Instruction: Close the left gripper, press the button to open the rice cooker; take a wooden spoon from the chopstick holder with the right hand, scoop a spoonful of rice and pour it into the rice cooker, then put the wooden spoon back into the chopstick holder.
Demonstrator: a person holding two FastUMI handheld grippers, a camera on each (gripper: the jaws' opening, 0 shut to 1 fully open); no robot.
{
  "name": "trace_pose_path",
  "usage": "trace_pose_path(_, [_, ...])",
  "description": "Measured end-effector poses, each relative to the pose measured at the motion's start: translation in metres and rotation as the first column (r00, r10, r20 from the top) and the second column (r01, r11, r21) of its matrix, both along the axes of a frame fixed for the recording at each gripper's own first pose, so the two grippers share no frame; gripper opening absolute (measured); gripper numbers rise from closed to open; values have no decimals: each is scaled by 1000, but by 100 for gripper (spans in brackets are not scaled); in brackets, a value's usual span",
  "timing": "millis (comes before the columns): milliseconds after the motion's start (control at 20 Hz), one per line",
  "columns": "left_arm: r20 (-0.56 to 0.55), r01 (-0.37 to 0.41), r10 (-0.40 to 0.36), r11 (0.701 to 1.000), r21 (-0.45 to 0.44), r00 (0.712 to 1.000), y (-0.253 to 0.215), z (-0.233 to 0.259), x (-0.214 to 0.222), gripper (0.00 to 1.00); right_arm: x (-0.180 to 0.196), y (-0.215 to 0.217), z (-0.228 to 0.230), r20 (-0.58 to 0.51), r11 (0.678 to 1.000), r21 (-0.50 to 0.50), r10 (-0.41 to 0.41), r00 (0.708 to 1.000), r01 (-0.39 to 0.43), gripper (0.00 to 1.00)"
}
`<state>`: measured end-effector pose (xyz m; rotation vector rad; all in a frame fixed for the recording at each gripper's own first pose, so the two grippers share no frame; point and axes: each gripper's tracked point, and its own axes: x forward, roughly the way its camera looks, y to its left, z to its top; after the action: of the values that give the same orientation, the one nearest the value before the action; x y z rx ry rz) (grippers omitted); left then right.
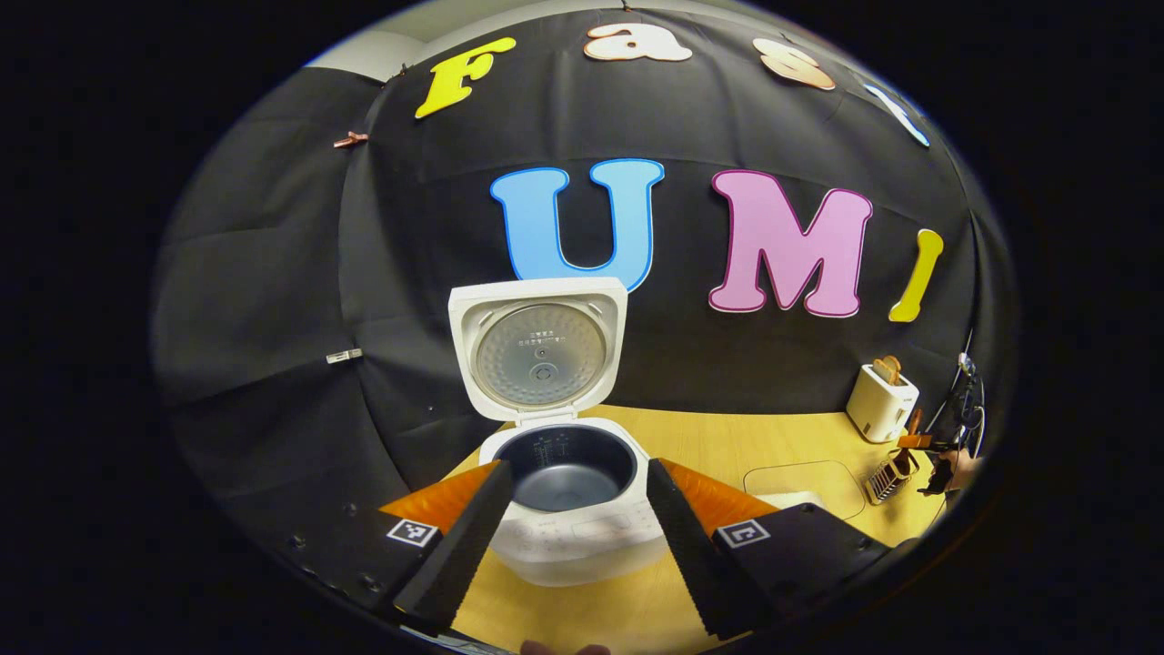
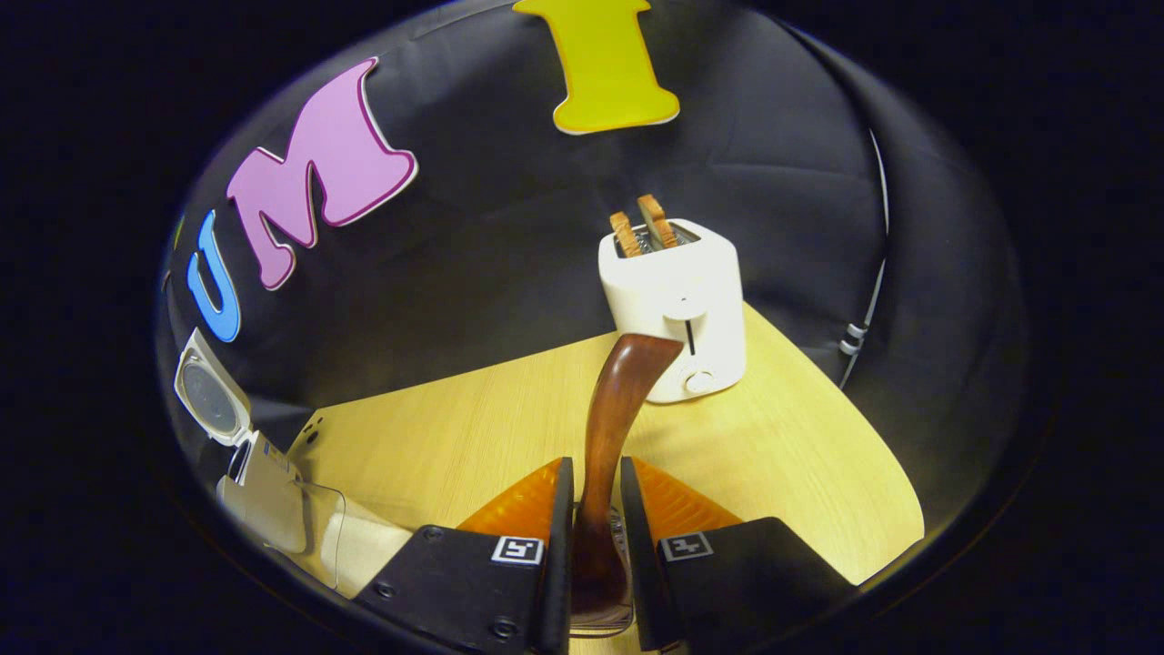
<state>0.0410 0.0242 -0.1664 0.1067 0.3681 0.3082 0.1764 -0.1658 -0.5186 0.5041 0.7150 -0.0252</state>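
Right hand-held gripper (image 2: 591, 509), lower centre: fingers closed on wooden spoon (image 2: 618, 400), handle running up-frame, away from camera | rice cooker (image 2: 264, 496) open at far left, nearer left hand-held gripper (image 1: 573, 518), which is spread wide and empty.

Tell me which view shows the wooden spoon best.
The right gripper view: the wooden spoon rises large and sharp between the right gripper fingers, which press on its handle, in front of the toaster. The left gripper view has only a small, dim cluster by the chopstick holder, too small to tell.
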Motion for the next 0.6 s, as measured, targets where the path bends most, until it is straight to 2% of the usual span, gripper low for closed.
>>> trace_pose_path(50, [-3,-3,3,1000,4,1000,1,0,0,95,4,1,1,10,1000,6,-1,1000,1,32])
trace_pose_path(100, [-5,-5,5,1000,6,1000,3,0,-1,95,7,2,0,14,1000,15,-3,1000,3,40])
trace_pose_path(250, [-11,-8,8,1000,7,1000,4,-2,-1,95,15,4,-6,2,1000,18,-4,1000,4,53])
trace_pose_path(300, [-13,-8,8,1000,9,1000,4,-2,-1,96,15,6,-11,-15,1000,21,4,1000,-4,53])
trace_pose_path(350, [-16,-8,8,1000,11,1000,4,-3,-1,95,15,10,-13,-24,999,33,13,1000,-12,37])
trace_pose_path(400, [-18,-8,8,1000,11,1000,3,-4,-1,96,17,10,-13,-19,999,37,10,1000,-9,52])
trace_pose_path(450, [-19,-8,8,1000,10,1000,3,-4,-1,95,19,8,-9,-3,999,38,5,1000,-5,37])
trace_pose_path(500, [-20,-7,7,1000,10,1000,1,-4,-2,95,22,7,-5,16,999,39,-2,1000,1,37])
trace_pose_path(550, [-21,-7,7,1000,12,1000,2,-5,-3,95,24,5,-1,35,999,39,-3,999,2,51])
trace_pose_path(600, [-22,-7,8,1000,13,1000,2,-5,-4,95,25,9,-1,38,999,47,8,999,-10,32])
